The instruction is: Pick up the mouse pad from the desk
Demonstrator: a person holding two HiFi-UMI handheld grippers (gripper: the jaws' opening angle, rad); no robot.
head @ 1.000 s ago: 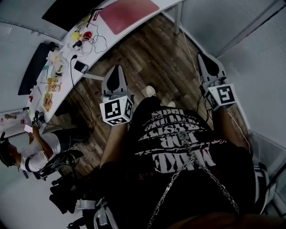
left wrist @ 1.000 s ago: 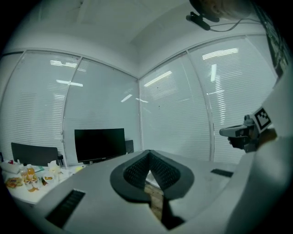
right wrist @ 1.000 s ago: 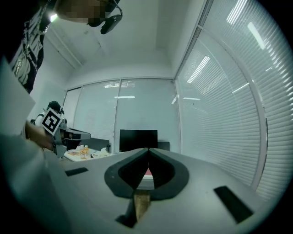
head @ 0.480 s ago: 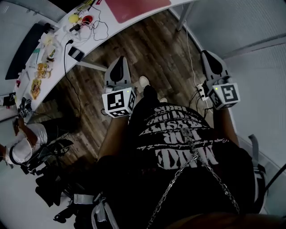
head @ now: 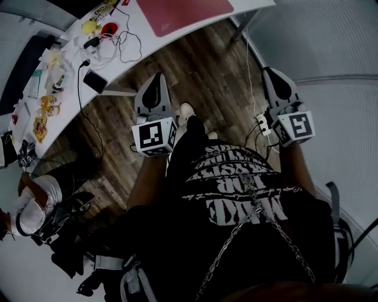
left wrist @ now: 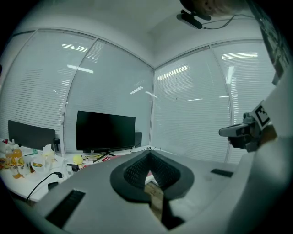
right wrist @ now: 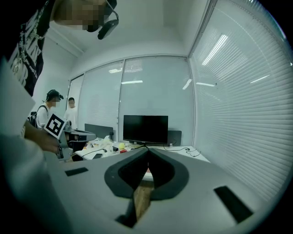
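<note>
The red mouse pad (head: 186, 13) lies flat on the white desk (head: 133, 56) at the top of the head view. Both grippers hang over the wooden floor, short of the desk and pointing toward it. My left gripper (head: 156, 76) is shut and empty, below and left of the pad. My right gripper (head: 271, 72) is also shut and empty, to the pad's lower right, past the desk's end. In the left gripper view the jaws (left wrist: 149, 154) meet at a point; in the right gripper view the jaws (right wrist: 147, 151) do the same.
A black monitor (left wrist: 105, 130) stands at the desk's back. Cables, a yellow ball (head: 88, 26), a red item (head: 109, 28) and a phone (head: 94, 81) clutter the desk left of the pad. A power strip (head: 263, 122) lies on the floor. A seated person (head: 32, 203) is at the left.
Both grippers have moved forward toward the desk, and the desk with the red pad now sits closer above them. Both jaws have stayed shut.
</note>
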